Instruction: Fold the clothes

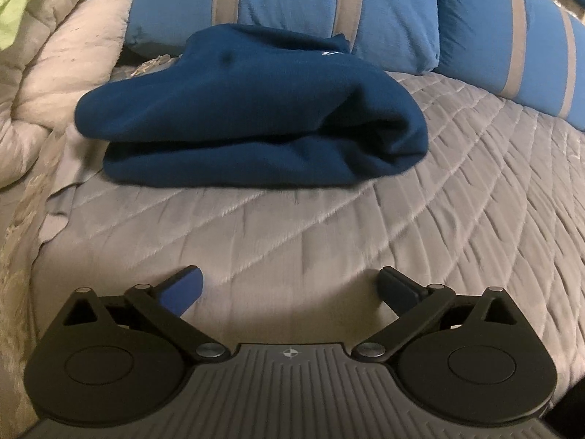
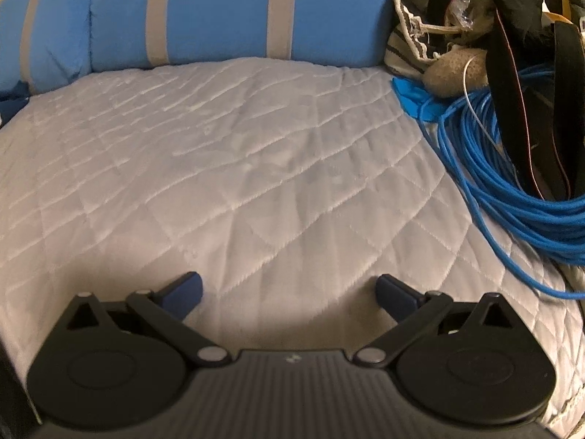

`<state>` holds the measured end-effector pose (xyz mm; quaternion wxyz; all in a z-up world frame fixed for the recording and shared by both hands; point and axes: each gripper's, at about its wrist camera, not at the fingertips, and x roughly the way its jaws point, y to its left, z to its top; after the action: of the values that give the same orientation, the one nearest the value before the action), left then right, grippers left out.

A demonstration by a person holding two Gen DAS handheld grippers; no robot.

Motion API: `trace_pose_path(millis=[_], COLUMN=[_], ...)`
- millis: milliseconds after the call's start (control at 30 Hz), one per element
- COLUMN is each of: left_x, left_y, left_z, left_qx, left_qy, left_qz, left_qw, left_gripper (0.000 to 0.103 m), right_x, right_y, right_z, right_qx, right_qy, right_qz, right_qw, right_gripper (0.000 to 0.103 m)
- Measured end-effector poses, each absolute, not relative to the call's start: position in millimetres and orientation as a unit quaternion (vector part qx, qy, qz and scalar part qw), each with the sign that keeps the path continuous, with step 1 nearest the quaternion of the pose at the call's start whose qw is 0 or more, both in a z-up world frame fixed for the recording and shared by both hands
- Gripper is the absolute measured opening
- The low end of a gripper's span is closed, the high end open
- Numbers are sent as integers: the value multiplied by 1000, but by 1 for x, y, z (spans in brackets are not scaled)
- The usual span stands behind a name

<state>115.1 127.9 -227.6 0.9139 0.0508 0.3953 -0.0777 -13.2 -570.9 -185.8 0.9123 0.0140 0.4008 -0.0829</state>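
A dark blue garment [image 1: 252, 109] lies folded in a thick bundle on the grey quilted bedspread [image 1: 329, 237], in the left wrist view, ahead of my left gripper [image 1: 290, 278]. That gripper is open and empty, well short of the garment, low over the quilt. My right gripper [image 2: 289, 287] is open and empty over bare quilt [image 2: 219, 153]. A sliver of dark blue cloth [image 2: 11, 106] shows at the far left edge of the right wrist view.
Blue pillows with grey stripes [image 1: 292, 3] [image 2: 219, 14] line the head of the bed. A cream comforter [image 1: 47, 66] is bunched at the left. A coil of blue cable [image 2: 512, 190], a striped bag [image 2: 413, 44] and dark clutter sit at the right.
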Motion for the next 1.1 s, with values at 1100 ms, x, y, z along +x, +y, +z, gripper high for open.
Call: trace_pose_path(millis=[1100], left_x=[147], left_y=[106], left_z=[-245], left_qx=[59], left_qy=[309], left_qz=[-47], left_qw=[948], left_gripper=[103], right_x=[38], right_y=[-584], right_z=[-203], right_qx=[43], right_qy=[300], right_qz=[-152], right_qw=[941], right_gripper=[102])
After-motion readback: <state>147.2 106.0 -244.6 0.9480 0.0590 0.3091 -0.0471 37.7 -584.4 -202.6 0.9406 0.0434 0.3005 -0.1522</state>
